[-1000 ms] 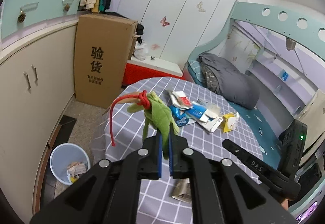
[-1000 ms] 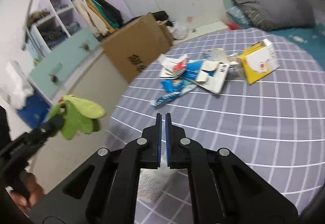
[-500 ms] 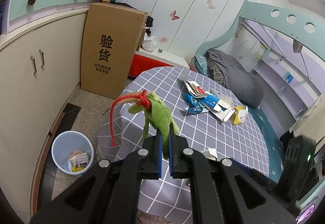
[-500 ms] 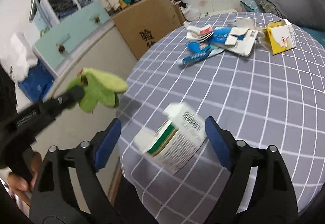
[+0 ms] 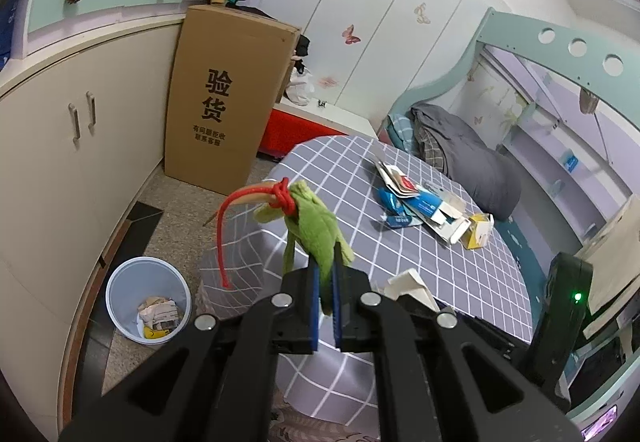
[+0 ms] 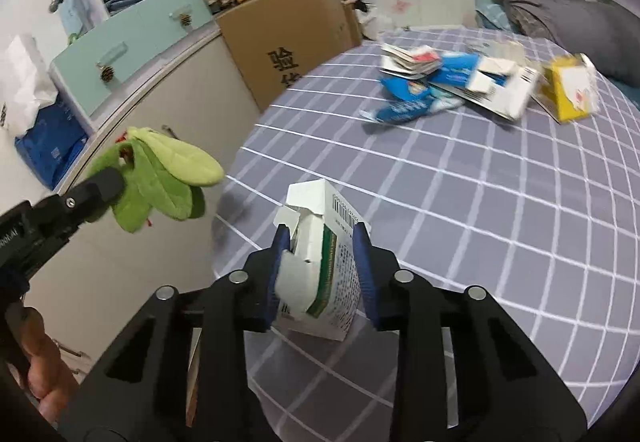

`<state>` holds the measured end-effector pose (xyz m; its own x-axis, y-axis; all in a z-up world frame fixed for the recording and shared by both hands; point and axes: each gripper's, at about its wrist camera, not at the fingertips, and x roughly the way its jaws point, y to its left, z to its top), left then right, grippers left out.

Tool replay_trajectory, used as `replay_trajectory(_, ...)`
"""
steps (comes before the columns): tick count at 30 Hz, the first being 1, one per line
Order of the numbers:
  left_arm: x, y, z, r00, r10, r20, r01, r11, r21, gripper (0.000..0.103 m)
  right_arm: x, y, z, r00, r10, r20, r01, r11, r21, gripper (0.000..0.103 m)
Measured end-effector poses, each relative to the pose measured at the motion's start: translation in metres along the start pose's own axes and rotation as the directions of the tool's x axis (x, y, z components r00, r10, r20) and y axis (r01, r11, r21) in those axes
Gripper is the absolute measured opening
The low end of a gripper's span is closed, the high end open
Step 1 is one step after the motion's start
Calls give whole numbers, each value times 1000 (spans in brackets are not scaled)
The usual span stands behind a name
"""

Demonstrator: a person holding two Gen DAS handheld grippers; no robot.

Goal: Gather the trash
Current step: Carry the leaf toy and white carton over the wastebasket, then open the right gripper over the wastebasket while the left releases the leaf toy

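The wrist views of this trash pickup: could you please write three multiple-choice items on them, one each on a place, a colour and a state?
1. Where does the blue bin stand?
A. on the table
B. on the floor beside the cabinet
C. on the bed

2. What colour is the cord tied to the plush toy?
A. red
B. white
C. black

3. What is the right tool doing?
A. hanging open with nothing in it
B. closed on a white carton
C. pinching the checked cloth

Answers:
1 B, the bin sits on the floor beside the cabinet.
2 A, the knot and tail are red.
3 B, both pads press the carton's sides.
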<state>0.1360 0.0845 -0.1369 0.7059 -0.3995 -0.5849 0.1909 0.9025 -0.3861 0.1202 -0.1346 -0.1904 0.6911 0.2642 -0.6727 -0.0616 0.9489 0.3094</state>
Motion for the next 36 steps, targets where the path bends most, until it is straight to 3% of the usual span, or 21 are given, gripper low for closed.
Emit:
replay_trajectory(6, -5, 32, 3, 999, 33, 11, -33, 999, -36, 5, 20, 33, 14, 996, 84, -10, -84, 996, -35, 30)
replay_trajectory(16, -15, 118, 11, 989, 150, 14, -146, 974, -172, 5, 78, 131, 33, 969, 235, -81, -244, 959, -147, 30)
replay_trajectory(23, -19, 181, 10, 952, 305, -17, -299, 921, -248, 5, 142, 190, 38, 936, 300, -182, -332, 926, -180, 32)
replay_trajectory(24, -18, 188, 10, 945, 325, -24, -320, 913, -254, 5, 151, 195, 38, 931, 312, -191, -345, 921, -179, 36)
replay_trajectory(27, -13, 207, 11, 921, 385, -52, -384, 884, -266, 5, 183, 212, 38, 939, 289, -187, -327, 919, -222, 72)
replay_trajectory(31, -7, 221, 10, 916, 395, -74, -399, 875, -272, 5, 203, 211, 36, 941, 246, -234, -296, 932, -210, 73)
replay_trajectory(36, 8, 230, 5, 921, 373, -111, -390, 878, -278, 5, 192, 204, 34, 954, 221, -204, -264, 940, -218, 79)
